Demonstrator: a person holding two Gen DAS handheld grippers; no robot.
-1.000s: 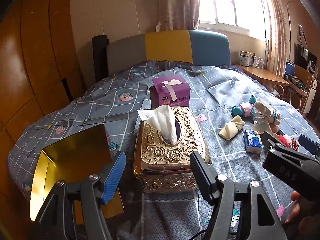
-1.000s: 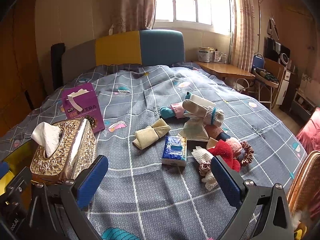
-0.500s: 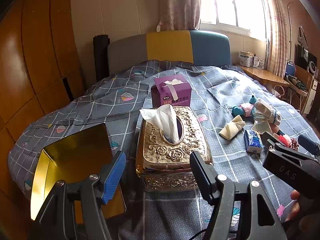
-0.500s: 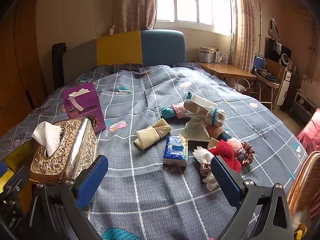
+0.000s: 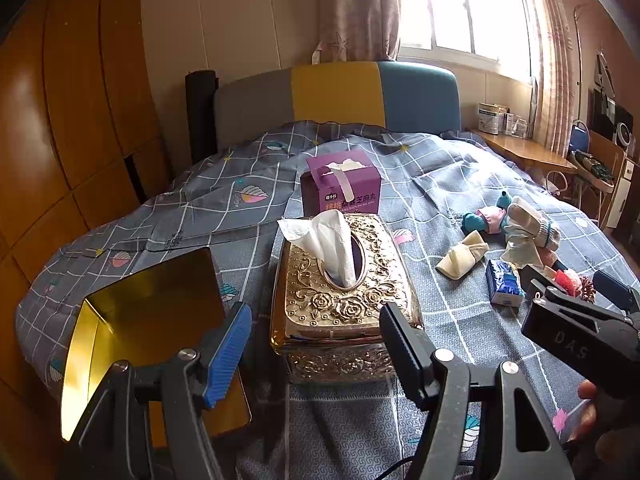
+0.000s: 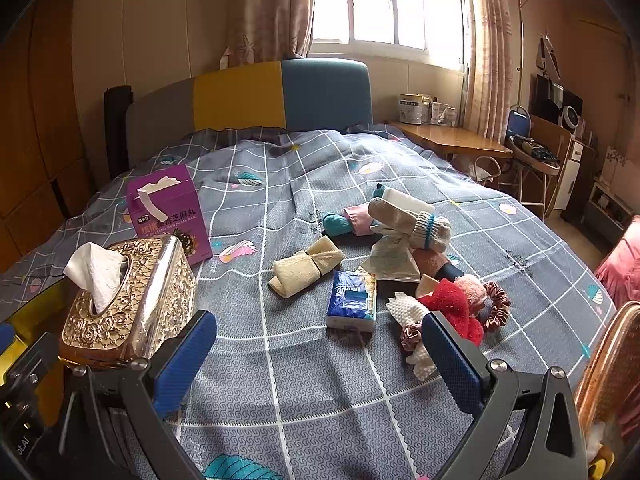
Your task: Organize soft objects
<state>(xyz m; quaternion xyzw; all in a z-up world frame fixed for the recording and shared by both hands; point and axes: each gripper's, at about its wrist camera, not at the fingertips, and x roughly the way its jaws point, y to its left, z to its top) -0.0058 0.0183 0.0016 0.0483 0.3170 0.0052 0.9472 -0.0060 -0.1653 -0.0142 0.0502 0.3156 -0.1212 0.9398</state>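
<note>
Left gripper (image 5: pixel 314 346) wide open, empty, gold tissue box (image 5: pixel 345 300) just ahead between fingers. Right gripper (image 6: pixel 320 354) wide open, empty; soft pile (image 6: pixel 404 256) on bedspread (image 6: pixel 320 392) ahead, blue tissue pack (image 6: pixel 352 300) nearest.

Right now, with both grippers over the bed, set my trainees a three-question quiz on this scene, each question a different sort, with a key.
1. True or false: the right gripper is shut on a sock.
2. Multiple choice: the white tissue sticks up from A) the purple box B) the gold tissue box C) the blue tissue pack.
3. Fill in: in the right wrist view, the beige rolled cloth lies to the ____ of the blue tissue pack.

Key: 1 false, its jaws stand open and empty; 2 B; 3 left.
</note>
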